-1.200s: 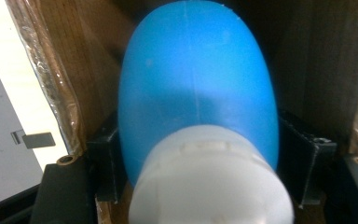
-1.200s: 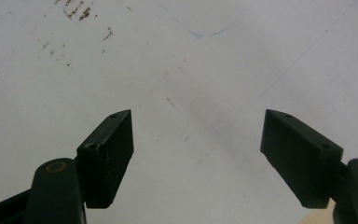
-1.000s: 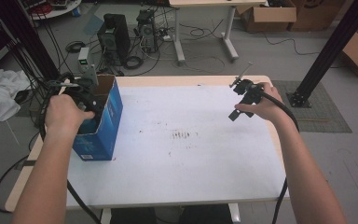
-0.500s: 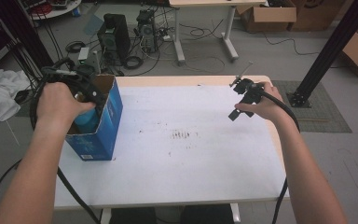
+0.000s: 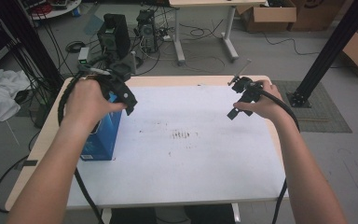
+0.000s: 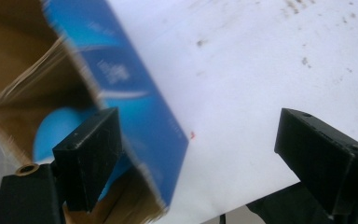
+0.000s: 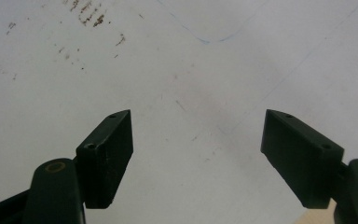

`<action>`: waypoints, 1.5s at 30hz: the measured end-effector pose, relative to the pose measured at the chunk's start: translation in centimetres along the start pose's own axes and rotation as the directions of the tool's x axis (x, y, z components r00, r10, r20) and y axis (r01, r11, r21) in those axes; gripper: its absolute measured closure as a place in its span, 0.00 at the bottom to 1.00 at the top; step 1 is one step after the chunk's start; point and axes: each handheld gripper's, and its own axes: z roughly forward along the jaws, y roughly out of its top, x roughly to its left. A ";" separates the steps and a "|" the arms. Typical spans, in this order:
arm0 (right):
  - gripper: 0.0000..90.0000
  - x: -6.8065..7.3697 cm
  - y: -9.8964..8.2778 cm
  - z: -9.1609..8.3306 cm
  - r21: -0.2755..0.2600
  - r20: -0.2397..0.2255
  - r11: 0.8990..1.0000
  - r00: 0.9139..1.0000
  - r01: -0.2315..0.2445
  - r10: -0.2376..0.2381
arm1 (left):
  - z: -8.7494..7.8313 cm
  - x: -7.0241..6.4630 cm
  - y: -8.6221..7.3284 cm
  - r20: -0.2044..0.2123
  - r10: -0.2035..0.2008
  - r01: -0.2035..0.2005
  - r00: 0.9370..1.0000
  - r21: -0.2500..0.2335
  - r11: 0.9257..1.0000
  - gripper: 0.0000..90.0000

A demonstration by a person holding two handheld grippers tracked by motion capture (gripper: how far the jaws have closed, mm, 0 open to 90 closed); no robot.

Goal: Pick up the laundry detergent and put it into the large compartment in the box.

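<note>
An open-topped blue cardboard box [image 5: 100, 138] stands at the left of the white-covered table [image 5: 191, 158]. In the left gripper view the box [image 6: 135, 107] shows its brown inside with a light blue round thing [image 6: 51, 133] lying in it. My left gripper [image 5: 127, 101] hangs above the box's right rim; its jaws have just been opening and stand wide with nothing between them [image 6: 196, 135]. At the right, my right gripper [image 5: 237, 106] hovers open over bare white paper [image 7: 198, 135].
Dark smudges [image 5: 182, 135] mark the middle of the sheet. Beyond the table's far edge are computer towers [image 5: 114, 30] and cables on the floor, a black post [image 5: 328, 51] at the right and a white cloth [image 5: 0, 93] at the left.
My left hand has lifted from the box's opening and shifted right, and its jaws have spread. The right hand has stayed in place.
</note>
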 end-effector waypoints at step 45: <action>0.28 -0.3 0.2 -0.5 0.030 0.017 0.999 1.000 -0.014 0.013 | 6.9 -10.1 4.6 0.111 0.284 -0.284 0.952 -0.020 0.959 0.17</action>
